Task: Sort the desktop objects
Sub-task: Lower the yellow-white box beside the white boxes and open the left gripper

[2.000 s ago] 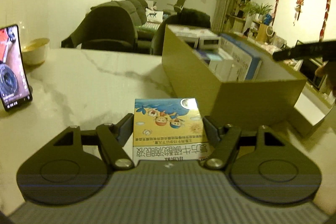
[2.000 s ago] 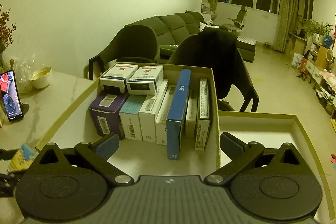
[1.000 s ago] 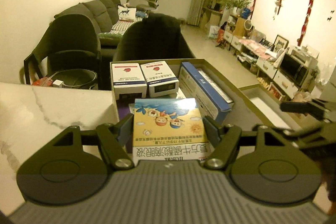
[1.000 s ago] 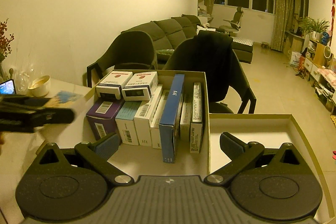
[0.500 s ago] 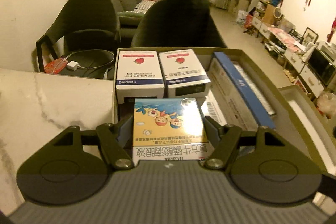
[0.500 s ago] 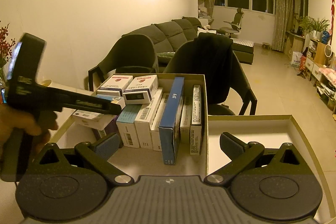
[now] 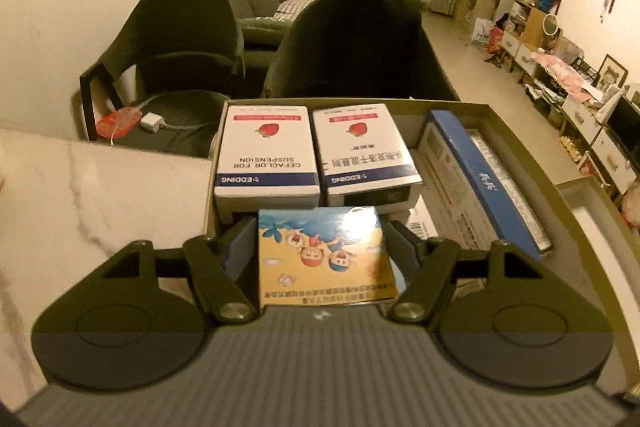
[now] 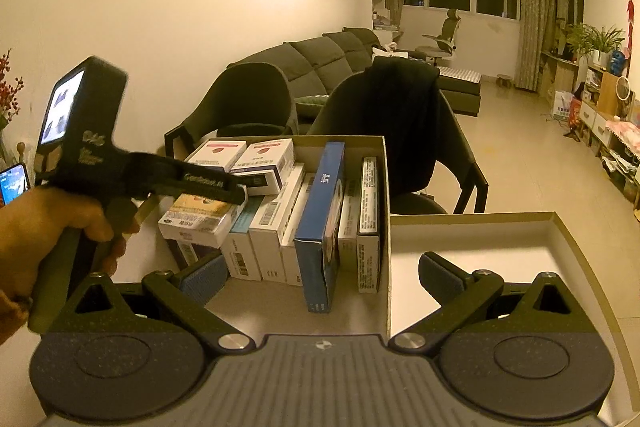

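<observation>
In the left wrist view, the left hand-held gripper is squeezing a small cartoon box between its two pads, one pad on each side wall. The cartoon box hangs just over the near left corner of the open cardboard box, which sits at the far edge of the marble counter. Right behind it lie two white boxes with a red fruit on them, flat on top of other boxes, and a long blue box stands on its side more to the right. In the right wrist view, the right hand-held gripper is spread wide with nothing in it, low over the near side of the cardboard box. A person's hand holds the left hand-held gripper out over the left corner, with the cartoon box under it. The cartoon box looks light and thin, so it could dent. I think holding it by the two side walls with a soft squeeze is best, because the shiny top may be slippery.
</observation>
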{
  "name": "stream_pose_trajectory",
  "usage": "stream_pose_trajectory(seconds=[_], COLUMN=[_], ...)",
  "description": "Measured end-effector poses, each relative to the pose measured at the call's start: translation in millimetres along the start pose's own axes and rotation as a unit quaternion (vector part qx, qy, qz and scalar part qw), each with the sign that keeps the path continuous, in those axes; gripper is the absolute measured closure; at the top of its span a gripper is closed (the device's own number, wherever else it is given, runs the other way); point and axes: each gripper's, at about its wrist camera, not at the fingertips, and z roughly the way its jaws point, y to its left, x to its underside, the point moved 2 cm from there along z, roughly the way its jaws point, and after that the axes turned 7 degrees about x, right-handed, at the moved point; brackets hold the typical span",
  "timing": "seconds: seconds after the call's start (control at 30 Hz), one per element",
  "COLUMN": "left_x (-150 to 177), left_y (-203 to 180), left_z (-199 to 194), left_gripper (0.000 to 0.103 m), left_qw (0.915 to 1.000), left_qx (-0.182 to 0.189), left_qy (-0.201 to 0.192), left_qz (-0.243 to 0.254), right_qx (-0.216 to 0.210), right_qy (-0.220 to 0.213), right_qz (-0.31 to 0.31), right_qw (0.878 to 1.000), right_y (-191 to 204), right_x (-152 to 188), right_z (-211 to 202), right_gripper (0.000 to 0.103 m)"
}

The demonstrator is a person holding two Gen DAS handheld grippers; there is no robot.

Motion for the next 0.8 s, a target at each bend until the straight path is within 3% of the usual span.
stream_pose_trajectory(seconds=[0.23, 0.5, 0.8], left_x=[4.2, 9.5, 28.7], left_y=[1.6, -4.1, -2.6], left_z=[-7.5, -33.1, -71.3], left_gripper=[0.025, 0.005, 0.0], left_qw=[0.9998, 0.9978, 0.9916], left_qx=[0.014, 0.048, 0.098], left_qy=[-0.01, -0.043, -0.075], left_qz=[-0.002, 0.014, 0.038], right_qx=[0.004, 0.012, 0.04], right_qy=[0.002, 0.011, 0.008], right_qz=[-0.002, -0.015, -0.04], right_qw=[1.0, 1.0, 0.998], right_y=[4.0, 16.8, 37.4], right_x=[2.4, 7.2, 13.9], right_z=[-3.8, -2.5, -11.4], right_gripper=[0.001, 0.001, 0.001])
